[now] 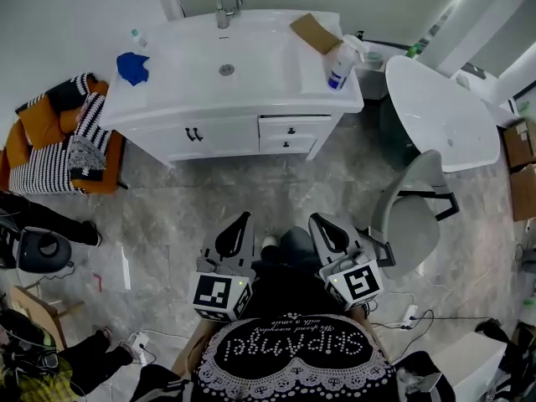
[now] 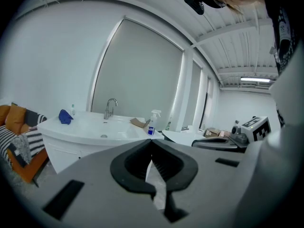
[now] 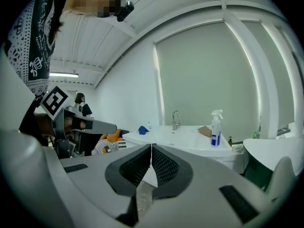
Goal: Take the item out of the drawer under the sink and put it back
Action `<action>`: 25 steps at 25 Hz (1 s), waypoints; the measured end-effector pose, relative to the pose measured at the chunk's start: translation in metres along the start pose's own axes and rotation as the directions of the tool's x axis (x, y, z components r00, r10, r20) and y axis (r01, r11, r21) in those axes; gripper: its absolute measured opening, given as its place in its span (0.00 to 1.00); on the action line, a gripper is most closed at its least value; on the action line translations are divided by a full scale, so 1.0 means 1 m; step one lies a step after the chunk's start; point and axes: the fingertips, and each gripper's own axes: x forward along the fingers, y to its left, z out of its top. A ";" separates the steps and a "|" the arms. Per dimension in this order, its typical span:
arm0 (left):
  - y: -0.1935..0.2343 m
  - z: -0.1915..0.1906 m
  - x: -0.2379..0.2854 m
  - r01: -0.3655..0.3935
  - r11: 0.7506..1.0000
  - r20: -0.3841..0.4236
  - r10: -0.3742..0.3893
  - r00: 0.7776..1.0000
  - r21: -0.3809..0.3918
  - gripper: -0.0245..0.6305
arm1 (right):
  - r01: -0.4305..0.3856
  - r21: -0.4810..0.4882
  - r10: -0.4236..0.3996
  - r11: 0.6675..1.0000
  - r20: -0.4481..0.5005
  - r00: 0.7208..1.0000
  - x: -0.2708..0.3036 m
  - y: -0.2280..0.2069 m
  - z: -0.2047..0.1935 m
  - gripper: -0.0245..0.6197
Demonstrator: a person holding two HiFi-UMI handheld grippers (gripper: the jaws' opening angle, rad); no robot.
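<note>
Drawer (image 1: 287,129), seemingly closed, well beyond left gripper (image 1: 243,221) and right gripper (image 1: 316,222)

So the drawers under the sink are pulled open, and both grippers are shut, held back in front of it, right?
Not quite. The drawers under the sink are closed, flush with the cabinet front, as the head view shows. The rest holds: the left gripper and right gripper are shut, held back in front of it.
</note>
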 end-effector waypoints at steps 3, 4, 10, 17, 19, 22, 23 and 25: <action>-0.003 0.000 0.005 0.006 1.000 0.005 -0.006 1.000 -0.013 0.04 | 0.000 0.008 0.000 1.000 -0.009 1.000 0.001 -0.003 -0.002 0.07; -0.002 0.001 0.007 0.003 1.000 0.011 -0.003 1.000 -0.023 0.04 | -0.001 0.012 0.001 1.000 -0.012 1.000 0.003 -0.004 -0.002 0.07; 0.006 -0.003 0.022 -0.008 1.000 -0.036 0.007 0.999 -0.024 0.04 | -0.013 0.037 0.014 0.999 -0.040 0.999 0.016 -0.016 -0.002 0.07; 0.008 0.003 0.052 -0.032 0.999 -0.039 0.030 0.999 -0.037 0.04 | -0.021 0.056 0.024 0.998 -0.040 0.999 0.034 -0.046 0.002 0.07; 0.008 0.006 0.063 -0.039 0.999 -0.041 0.037 0.998 -0.038 0.04 | -0.015 0.061 0.018 0.998 -0.043 0.999 0.037 -0.060 0.000 0.07; 0.007 0.013 0.081 -0.042 0.999 -0.039 0.041 0.998 -0.030 0.04 | 0.000 0.062 0.003 0.998 -0.046 0.999 0.044 -0.082 -0.001 0.07; 0.007 0.016 0.087 -0.044 0.999 -0.039 0.043 0.998 -0.029 0.04 | 0.007 0.067 -0.004 0.998 -0.045 0.999 0.046 -0.090 0.000 0.07; 0.006 0.023 0.099 -0.045 0.999 -0.035 0.044 0.998 -0.022 0.04 | 0.019 0.080 -0.016 0.997 -0.039 0.999 0.049 -0.103 0.002 0.07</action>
